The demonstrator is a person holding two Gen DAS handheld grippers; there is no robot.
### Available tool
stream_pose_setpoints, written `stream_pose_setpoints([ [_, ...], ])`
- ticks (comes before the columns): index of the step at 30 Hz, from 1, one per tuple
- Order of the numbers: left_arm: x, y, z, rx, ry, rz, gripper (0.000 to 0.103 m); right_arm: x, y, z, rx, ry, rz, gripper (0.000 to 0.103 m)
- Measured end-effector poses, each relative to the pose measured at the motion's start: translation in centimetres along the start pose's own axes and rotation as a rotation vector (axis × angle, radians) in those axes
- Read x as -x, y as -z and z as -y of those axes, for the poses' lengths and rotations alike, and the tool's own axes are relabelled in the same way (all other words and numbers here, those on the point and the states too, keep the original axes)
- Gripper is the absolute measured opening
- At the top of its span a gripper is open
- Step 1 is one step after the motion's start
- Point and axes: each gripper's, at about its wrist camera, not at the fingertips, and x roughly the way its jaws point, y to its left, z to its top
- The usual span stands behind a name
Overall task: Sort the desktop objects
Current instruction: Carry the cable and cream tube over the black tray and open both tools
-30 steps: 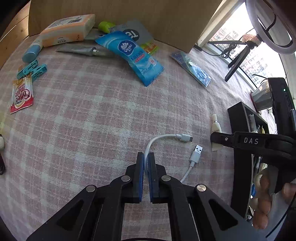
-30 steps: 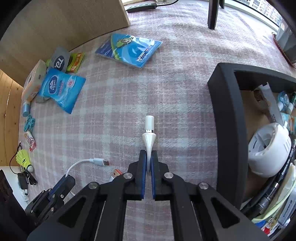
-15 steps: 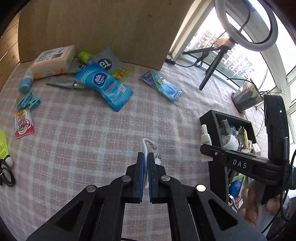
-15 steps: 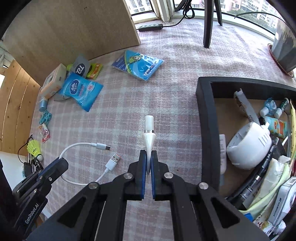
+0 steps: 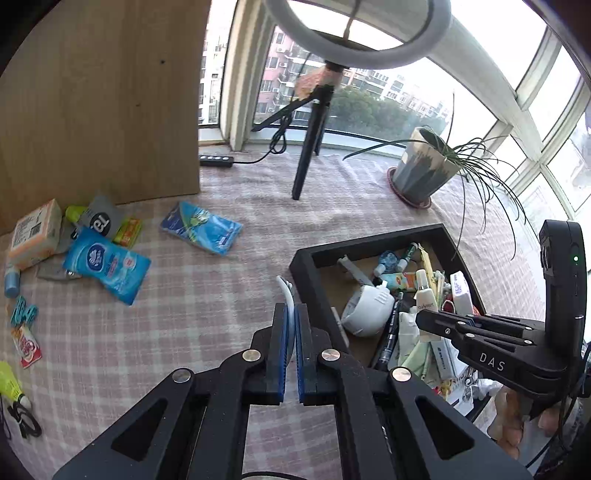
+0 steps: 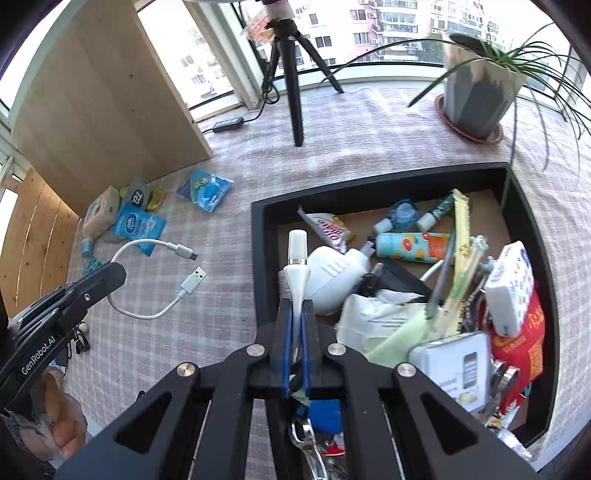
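White cable (image 6: 147, 258) dangles floppy from the left gripper (image 5: 290, 325), pinched mid-loop; right gripper (image 6: 295, 325) clamps a light tube (image 6: 297, 273) over the tray's (image 6: 258, 258) left edge.

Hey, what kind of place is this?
Probably a home's glazed balcony or sunroom, used for filming: tall windows facing apartment blocks, a grey potted spider plant, and a white ring light on a black tripod.

— What stands at the far end of the checked cloth (image 5: 229, 332)?
— A ring light (image 5: 356, 33) on a black tripod (image 6: 291, 85), with a potted plant (image 6: 476, 88) near the window
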Motion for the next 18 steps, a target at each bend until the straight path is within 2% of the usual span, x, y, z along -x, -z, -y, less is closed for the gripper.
stream_pose_setpoints([
  [8,-1.9,-2.8,8.3,-0.138,0.062,-0.02,0.003,-0.4,-0.5,6.1,-0.083,0.056,0.012,0.005],
  [14,-3.0,-4.0,13.0,-0.203,0.107,-0.032,0.003,0.3,-0.5,8.3,-0.116,0.077,0.02,0.005],
  [18,-3.6,-4.3,14.8,-0.226,0.13,-0.042,0.003,0.9,-0.7,9.3,-0.137,0.075,0.027,0.005],
])
